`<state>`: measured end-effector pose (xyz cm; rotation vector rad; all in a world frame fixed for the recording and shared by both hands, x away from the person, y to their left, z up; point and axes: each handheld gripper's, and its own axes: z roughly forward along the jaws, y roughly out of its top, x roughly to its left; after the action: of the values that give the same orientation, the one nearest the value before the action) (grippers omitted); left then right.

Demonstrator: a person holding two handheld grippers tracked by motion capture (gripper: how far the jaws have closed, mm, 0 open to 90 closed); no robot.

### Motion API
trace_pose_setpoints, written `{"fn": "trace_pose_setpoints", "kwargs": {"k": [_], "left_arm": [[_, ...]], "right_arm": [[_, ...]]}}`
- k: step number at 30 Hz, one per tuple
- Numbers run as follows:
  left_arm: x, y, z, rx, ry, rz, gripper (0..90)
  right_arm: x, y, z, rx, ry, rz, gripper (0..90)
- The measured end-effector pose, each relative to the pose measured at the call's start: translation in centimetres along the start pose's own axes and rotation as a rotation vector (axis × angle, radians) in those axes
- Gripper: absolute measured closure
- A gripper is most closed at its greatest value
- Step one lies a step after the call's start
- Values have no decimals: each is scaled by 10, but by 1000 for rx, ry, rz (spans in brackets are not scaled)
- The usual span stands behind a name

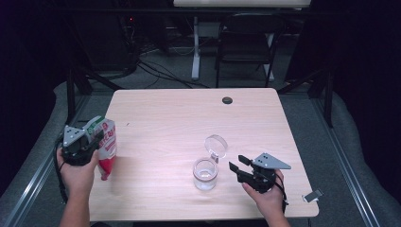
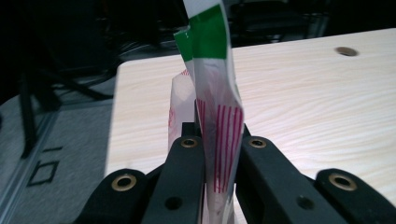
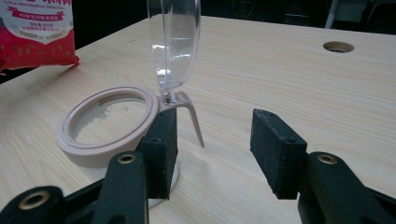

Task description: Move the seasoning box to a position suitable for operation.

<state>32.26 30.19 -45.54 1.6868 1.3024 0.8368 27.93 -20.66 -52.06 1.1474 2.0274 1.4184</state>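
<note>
L gripper (image 1: 87, 144) clamped on pouch (image 1: 105, 142) at counter (image 1: 189, 118) L edge — soft, crinkly, prob light; best pinched near top seam. R gripper (image 1: 240, 166) jaws wide, just beside open jar (image 1: 206, 172) w/ flip lid — rigid, slick, tippable.

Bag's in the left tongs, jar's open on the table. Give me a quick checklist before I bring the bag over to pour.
1. Left tongs shut on the bag: ok.
2. Jar upright on the table: ok.
3. Lid flipped open, mouth clear: ok.
4. Right tongs steadying the jar: not ok, open beside it.
5. Bag top open for pouring: cannot tell.
</note>
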Motion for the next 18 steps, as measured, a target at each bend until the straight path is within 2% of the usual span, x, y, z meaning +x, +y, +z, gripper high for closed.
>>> {"fn": "trace_pose_setpoints", "kwargs": {"k": [6, 13, 18], "left_arm": [[-30, 11, 8, 3, -129, 49, 900], [-65, 17, 19, 30, -250, 126, 900], [-88, 19, 21, 28, -322, 179, 900]], "right_arm": [[-4, -3, -9, -9, -25, 16, 514], [-5, -7, -16, -7, -42, 25, 514], [-6, -9, -20, -3, -49, 28, 513]]}}
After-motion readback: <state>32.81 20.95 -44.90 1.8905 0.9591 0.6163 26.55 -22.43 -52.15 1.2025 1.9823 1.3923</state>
